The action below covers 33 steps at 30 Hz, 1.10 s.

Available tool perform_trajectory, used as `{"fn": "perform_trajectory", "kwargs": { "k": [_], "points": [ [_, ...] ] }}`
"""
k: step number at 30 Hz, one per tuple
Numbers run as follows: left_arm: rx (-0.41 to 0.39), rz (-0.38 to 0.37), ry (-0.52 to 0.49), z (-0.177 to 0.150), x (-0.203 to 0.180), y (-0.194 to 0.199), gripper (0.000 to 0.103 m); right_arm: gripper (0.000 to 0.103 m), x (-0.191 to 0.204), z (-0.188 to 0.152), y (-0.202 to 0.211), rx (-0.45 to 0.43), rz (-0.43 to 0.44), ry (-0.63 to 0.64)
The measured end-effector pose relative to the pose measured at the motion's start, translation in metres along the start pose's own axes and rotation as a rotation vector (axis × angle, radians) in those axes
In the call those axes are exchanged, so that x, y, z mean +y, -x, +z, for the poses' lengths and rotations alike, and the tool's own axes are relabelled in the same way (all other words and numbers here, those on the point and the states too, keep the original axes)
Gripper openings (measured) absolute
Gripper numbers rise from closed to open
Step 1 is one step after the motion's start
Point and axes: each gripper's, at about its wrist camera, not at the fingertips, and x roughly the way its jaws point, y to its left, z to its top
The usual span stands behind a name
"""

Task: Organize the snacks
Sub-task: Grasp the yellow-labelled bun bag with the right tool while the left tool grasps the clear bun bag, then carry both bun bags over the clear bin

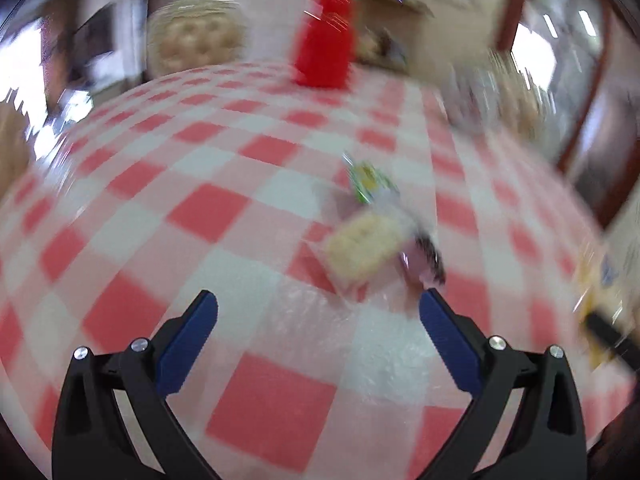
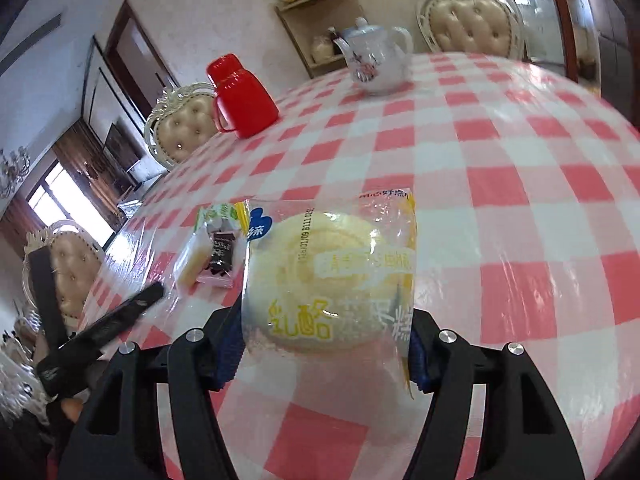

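Observation:
My right gripper [image 2: 326, 356] is shut on a round yellow cake in a clear wrapper [image 2: 332, 276], held just above the red checked tablecloth [image 2: 500, 216]. To its left lie a small pile of snacks: a pale wafer pack [image 2: 191, 258], a small dark candy [image 2: 220, 254] on a pink wrapper, and a green-white packet [image 2: 218, 214]. My left gripper [image 1: 318, 306] is open and empty over the cloth, with the same pile just ahead of it: the wafer pack [image 1: 366, 248], the green packet [image 1: 370, 180] and the dark candy [image 1: 428, 254]. The left view is blurred.
A red lidded cup [image 2: 240, 98] stands at the far side of the table, also in the left wrist view [image 1: 326, 42]. A white teapot [image 2: 378, 58] stands at the back. Padded chairs [image 2: 182, 128] surround the table. The left gripper's black fingers [image 2: 116, 320] show at lower left.

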Motion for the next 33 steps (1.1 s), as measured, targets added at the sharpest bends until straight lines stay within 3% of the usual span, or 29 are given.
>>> {"fn": "perform_trajectory", "kwargs": {
  "k": [2,7,10,11,12,19,26,29,33],
  "points": [
    [0.026,0.027,-0.114,0.009,-0.009,-0.016,0.101,0.064,0.003,0.0,0.0,0.002,0.011,0.008],
    [0.064,-0.01,-0.202,0.027,-0.01,-0.041,0.099,0.064,0.011,0.0,0.003,-0.006,0.018,0.033],
    [0.097,-0.068,-0.258,0.029,-0.018,-0.054,0.066,0.064,0.013,-0.001,0.003,-0.004,0.013,0.043],
    [0.092,-0.097,-0.253,0.029,-0.019,-0.052,0.048,0.064,0.013,-0.001,0.003,-0.003,0.009,0.049],
    [0.092,-0.092,-0.269,0.028,-0.021,-0.049,0.037,0.064,0.014,-0.001,0.003,-0.003,0.004,0.056],
    [0.042,-0.068,-0.267,0.011,-0.032,-0.018,0.037,0.064,0.014,-0.003,0.001,-0.01,-0.012,0.084],
    [0.008,-0.091,-0.156,-0.016,-0.031,0.013,0.037,0.064,0.007,-0.004,-0.011,0.009,-0.039,0.075],
    [-0.021,-0.109,-0.063,-0.03,-0.02,0.031,0.037,0.064,0.004,-0.006,-0.016,0.014,-0.052,0.062],
    [-0.062,-0.126,0.028,-0.05,-0.005,0.057,0.037,0.064,0.0,-0.011,-0.008,0.016,-0.003,0.006]
  ]
}}
